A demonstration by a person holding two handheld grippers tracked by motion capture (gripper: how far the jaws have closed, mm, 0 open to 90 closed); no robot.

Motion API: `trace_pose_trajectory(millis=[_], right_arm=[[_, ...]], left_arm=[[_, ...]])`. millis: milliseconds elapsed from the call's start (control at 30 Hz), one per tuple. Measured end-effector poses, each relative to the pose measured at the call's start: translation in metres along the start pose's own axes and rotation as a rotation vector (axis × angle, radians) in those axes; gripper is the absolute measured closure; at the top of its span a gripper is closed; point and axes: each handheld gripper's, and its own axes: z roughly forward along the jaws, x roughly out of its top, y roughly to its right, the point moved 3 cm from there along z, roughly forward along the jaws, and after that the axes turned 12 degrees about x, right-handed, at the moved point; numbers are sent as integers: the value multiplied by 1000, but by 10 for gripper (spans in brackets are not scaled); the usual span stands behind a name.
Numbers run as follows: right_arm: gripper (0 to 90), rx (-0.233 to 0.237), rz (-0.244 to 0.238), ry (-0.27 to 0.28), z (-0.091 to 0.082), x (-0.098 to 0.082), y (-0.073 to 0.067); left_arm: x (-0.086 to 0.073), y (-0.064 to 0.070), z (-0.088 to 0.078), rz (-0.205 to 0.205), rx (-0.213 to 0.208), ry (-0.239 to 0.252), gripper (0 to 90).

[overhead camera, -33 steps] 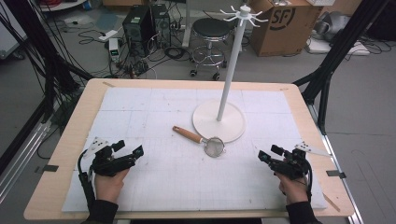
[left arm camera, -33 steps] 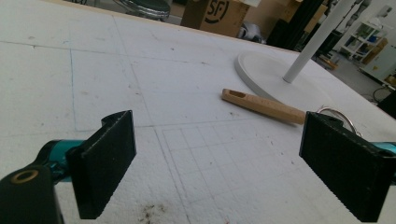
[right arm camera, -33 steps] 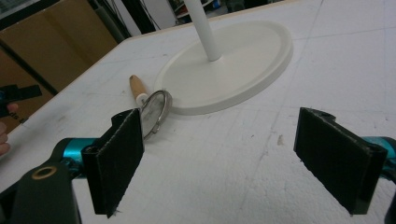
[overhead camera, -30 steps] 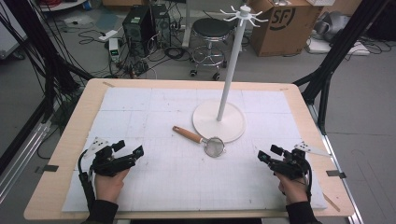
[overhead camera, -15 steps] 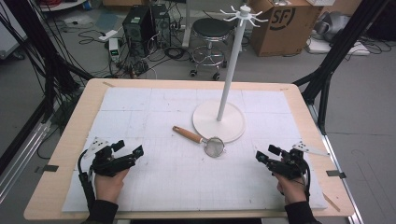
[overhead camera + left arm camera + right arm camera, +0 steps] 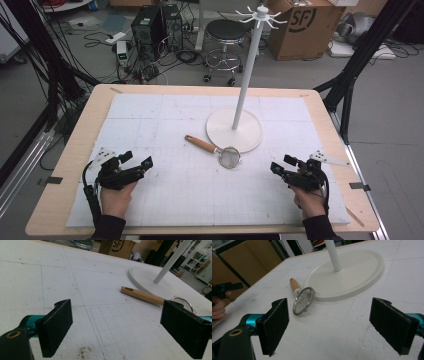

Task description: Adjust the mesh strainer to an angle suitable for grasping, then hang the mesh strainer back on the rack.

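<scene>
The left gripper [image 6: 134, 168] is rested low on the white foam mat [image 6: 150, 125], at about 8 o'clock of the desk [image 6: 75, 150]. Its jaws are spread wide apart with nothing between them, and they are turned toward 2 o'clock, probably as a waiting position before any reach.

Near the middle of the desk the small strainer [image 6: 220, 151] is laid flat, well apart from both grippers. Its wooden handle [image 6: 200, 144] is pointed toward 10 o'clock, and its mesh bowl [image 6: 230, 157] is placed just at the edge of the stand's round base [image 6: 235, 131]. The tall white hook stand [image 6: 248, 70] is set behind it, at 12 o'clock; it is judged that the strainer is meant to be hung there.

The right gripper [image 6: 281, 168] is held at about 4 o'clock, jaws also wide apart and empty, aimed toward the strainer.

In the left gripper view, a hanging hole at the end of the handle [image 6: 142, 295] is seen, which cannot be made out from above. In the right gripper view, the metal rim [image 6: 303, 300] is shown tilted against the base. The hooks on top of the stand are seen in the high view.
</scene>
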Motion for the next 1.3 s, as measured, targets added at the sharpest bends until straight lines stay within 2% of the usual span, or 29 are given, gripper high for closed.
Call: trace_pose_trajectory(millis=[167,333,367,633,767,867,1033,1167,1300], right_arm=[[164,20,-37,-26,10,2,-10],[164,34,-33,-42,14,2,-13],[166,36,-38,-38,13,3,-13],[195,64,-28,-39,20,11,-16],[193,78,-28,-30,29,17,-19],[193,81,-21,-43,36,20,-23],[192,93,-46,-72,51,26,-30],[190,99,-65,-75,60,38,-35],[190,106,-79,-113,72,46,-41]], left_arm=[[0,-1,0,-2,-2,1,115],[1,1,-1,-2,-27,17,114],[2,2,-2,2,-44,27,114],[2,3,-2,1,-50,21,114],[2,2,-1,1,-54,20,114],[1,1,-1,-10,-53,8,106],[1,1,-1,-22,-57,8,106],[1,-1,0,-33,-59,-3,105],[1,-1,0,-35,-64,-4,105]])
